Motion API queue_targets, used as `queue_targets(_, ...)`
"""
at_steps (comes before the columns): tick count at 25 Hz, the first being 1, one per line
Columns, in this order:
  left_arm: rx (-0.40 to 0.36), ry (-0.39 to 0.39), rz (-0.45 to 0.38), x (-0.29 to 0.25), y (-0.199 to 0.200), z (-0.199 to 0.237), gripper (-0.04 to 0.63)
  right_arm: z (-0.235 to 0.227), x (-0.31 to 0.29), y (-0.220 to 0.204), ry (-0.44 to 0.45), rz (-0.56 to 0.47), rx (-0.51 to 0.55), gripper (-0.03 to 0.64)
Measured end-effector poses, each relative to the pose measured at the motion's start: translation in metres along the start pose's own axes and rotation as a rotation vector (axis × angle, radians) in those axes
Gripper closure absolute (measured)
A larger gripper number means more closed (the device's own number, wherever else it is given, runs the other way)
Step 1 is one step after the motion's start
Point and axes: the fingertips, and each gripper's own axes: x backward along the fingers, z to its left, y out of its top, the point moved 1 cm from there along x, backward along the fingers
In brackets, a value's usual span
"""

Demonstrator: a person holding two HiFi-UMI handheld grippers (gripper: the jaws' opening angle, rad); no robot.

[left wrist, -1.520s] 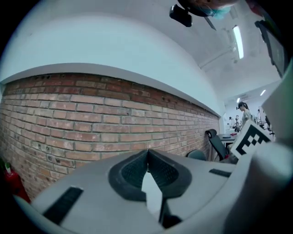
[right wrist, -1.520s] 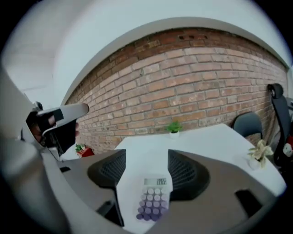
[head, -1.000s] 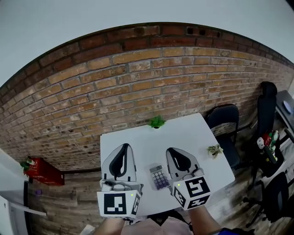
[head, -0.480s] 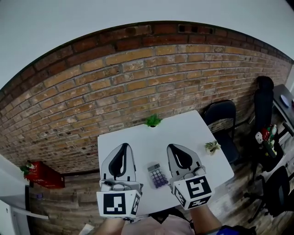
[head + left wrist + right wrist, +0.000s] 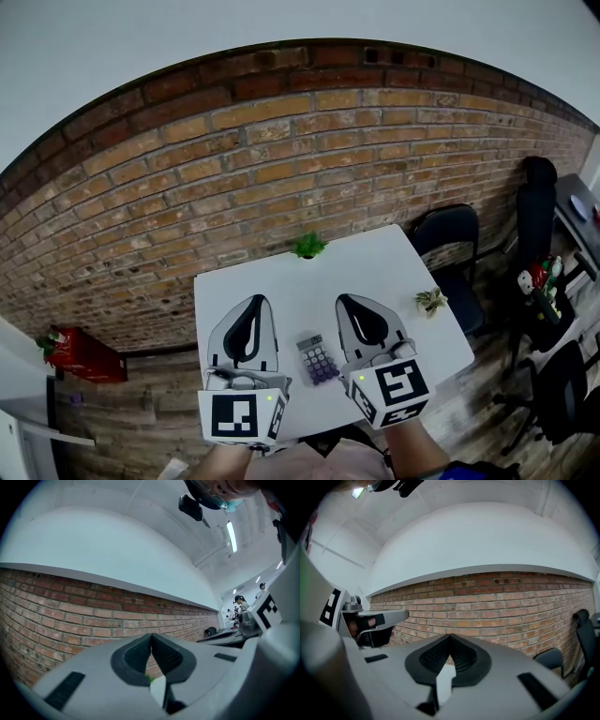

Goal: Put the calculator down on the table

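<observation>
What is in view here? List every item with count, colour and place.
table: one, white, against the wall
calculator: one, grey with purple keys, flat on the table between the grippers
leafy plant: one, green, table's far edge
small potted plant: one, pale green, table's right edge
brick wall: one, red-brown, behind the table
chairs: at least two, black, right of the table
red box: one, floor at left
left gripper: one, grey, jaws shut, empty
right gripper: one, grey, jaws shut, empty
</observation>
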Motion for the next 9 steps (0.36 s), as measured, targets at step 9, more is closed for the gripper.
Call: queue_targets(9, 0.0, -0.006, 0.007, -0.0066, -0.0063, 0.0013, 0.581, -0.0028, -0.0077, -0.003, 0.0, 0.013, 0.006, 0.618)
